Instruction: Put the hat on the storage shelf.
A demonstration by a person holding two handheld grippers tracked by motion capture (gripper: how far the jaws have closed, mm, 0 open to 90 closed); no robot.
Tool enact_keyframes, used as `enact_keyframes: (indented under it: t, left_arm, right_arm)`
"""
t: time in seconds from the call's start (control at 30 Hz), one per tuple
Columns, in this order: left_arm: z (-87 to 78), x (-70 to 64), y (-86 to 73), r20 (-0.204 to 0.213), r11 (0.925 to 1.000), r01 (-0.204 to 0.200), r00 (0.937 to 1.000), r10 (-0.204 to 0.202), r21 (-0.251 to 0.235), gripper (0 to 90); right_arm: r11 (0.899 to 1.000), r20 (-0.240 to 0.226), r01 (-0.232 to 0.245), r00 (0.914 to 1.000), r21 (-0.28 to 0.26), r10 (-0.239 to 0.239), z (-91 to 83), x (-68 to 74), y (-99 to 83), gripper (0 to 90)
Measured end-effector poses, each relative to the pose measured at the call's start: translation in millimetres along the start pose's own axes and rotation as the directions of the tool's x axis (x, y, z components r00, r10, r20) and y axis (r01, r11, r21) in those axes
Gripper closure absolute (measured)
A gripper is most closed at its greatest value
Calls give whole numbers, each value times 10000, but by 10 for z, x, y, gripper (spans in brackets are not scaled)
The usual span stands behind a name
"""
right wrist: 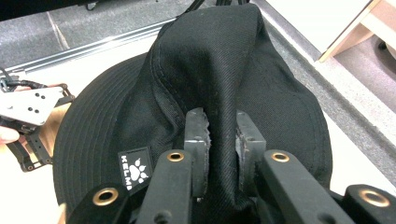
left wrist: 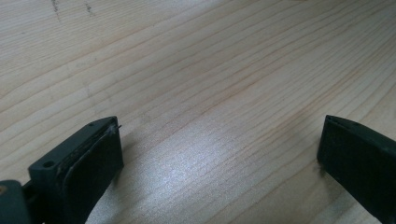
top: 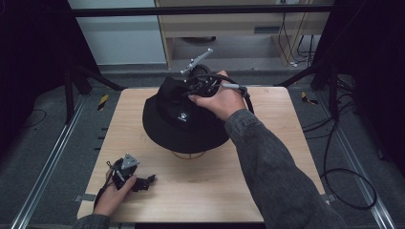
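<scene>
A person's right tool (right wrist: 219, 140) pinches a fold of cloth at the crown of a black bucket hat (top: 184, 121), its jaws closed tight on the fabric so that the crown rises in a ridge between them. The hat sits toward the far middle of the wooden counter (top: 267, 157), its wide brim spread over a thin ring that peeks out under the near edge. A small label with a white paw print (right wrist: 135, 169) shows on the hat's side, just left of the jaws in the right gripper view. The left tool (top: 129, 175) rests low at the counter's near left corner, well apart from the hat, its jaws spread wide over bare wood and holding nothing.
</scene>
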State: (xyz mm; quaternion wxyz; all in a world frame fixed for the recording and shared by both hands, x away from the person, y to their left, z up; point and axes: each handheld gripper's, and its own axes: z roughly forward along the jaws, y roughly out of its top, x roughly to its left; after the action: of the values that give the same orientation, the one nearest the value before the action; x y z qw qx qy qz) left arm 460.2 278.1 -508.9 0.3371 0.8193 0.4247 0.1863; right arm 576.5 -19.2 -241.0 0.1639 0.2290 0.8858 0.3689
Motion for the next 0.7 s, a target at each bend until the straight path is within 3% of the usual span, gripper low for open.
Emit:
enact_keyframes:
  t: [0.3,0.47,0.7]
  left_arm:
    - [0,0,0,1,10000,1,10000,-1,1,0]
    - [0,0,0,3,10000,-1,10000,1,4,0]
    - [0,0,0,1,10000,2,10000,-2,0,0]
  right_arm:
    - [10000,133,-18,9999,35,18,0,8,-8,691]
    - [9999,287,-152,9995,-12,152,-20,-8,-20,580]
    - [9996,380,-292,9989,-32,293,-38,-17,-41,523]
